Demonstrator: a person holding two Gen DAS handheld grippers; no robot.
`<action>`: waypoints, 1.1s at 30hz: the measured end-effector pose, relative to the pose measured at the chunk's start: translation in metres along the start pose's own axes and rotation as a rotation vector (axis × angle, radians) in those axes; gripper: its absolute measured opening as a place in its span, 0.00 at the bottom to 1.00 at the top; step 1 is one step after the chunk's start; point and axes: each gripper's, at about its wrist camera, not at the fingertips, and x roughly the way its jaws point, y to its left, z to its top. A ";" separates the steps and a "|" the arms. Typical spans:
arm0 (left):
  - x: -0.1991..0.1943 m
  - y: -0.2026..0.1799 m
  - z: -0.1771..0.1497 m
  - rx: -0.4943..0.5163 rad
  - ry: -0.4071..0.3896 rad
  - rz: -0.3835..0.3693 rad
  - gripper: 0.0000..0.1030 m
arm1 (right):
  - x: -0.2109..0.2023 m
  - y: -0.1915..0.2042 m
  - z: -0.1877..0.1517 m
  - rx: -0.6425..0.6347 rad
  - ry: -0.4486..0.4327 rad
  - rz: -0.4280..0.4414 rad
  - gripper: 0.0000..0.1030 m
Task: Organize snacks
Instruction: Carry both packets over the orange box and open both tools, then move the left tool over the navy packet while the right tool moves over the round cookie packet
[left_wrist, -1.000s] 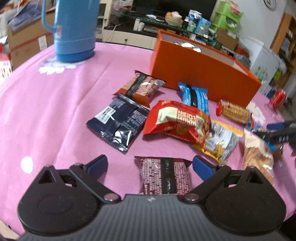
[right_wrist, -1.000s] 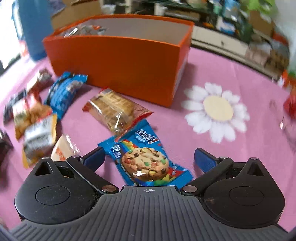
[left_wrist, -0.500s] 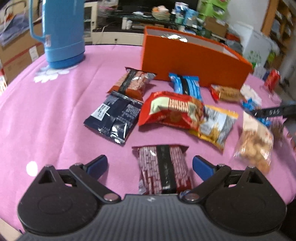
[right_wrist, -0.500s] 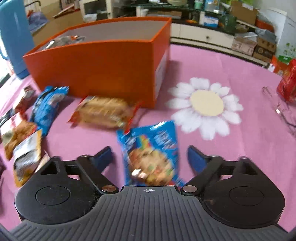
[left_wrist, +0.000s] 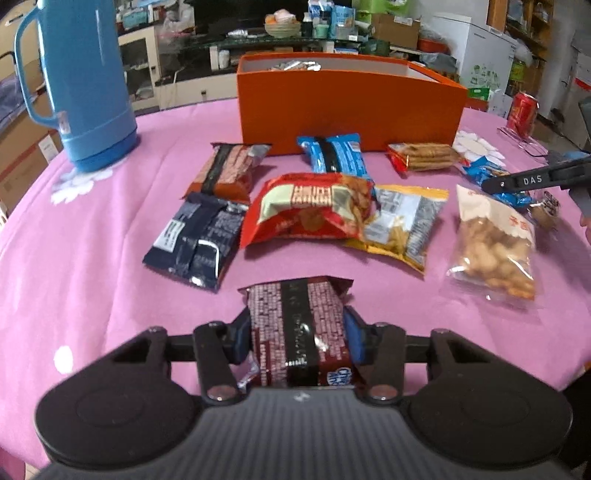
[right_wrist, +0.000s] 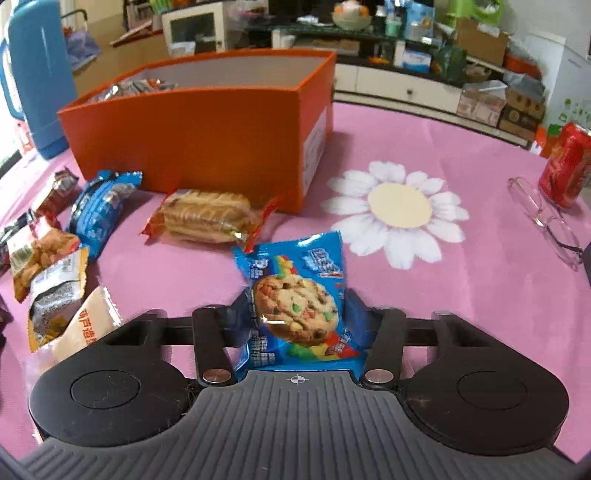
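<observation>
My left gripper (left_wrist: 297, 336) is shut on a dark red snack packet (left_wrist: 299, 328) near the table's front edge. My right gripper (right_wrist: 297, 317) is shut on a blue cookie packet (right_wrist: 295, 302); it also shows at the right in the left wrist view (left_wrist: 532, 181). The orange box (left_wrist: 347, 107) (right_wrist: 207, 129) stands at the back with a few packets inside. Several loose snack packets lie in front of it, among them a red bag (left_wrist: 310, 210), a navy packet (left_wrist: 195, 240), a blue packet (left_wrist: 334, 153) and a biscuit pack (right_wrist: 207, 218).
A blue thermos jug (left_wrist: 85, 81) stands at the back left on the pink tablecloth (left_wrist: 92, 240). A red can (right_wrist: 565, 166) and a pair of glasses (right_wrist: 546, 221) sit at the right. A clear bag of fried snacks (left_wrist: 495, 251) lies at the right.
Both grippers were open around their packets and have now shut on them: the left on the dark red packet, the right on the blue cookie packet.
</observation>
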 end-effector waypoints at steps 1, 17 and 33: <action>-0.002 0.001 0.000 -0.008 0.005 0.004 0.47 | -0.001 0.000 -0.001 0.000 0.000 -0.003 0.27; 0.006 -0.008 0.192 -0.097 -0.321 -0.116 0.46 | -0.074 0.028 0.102 0.103 -0.367 0.144 0.27; 0.095 0.011 0.266 -0.243 -0.309 -0.102 0.74 | 0.061 0.031 0.167 0.132 -0.283 0.106 0.65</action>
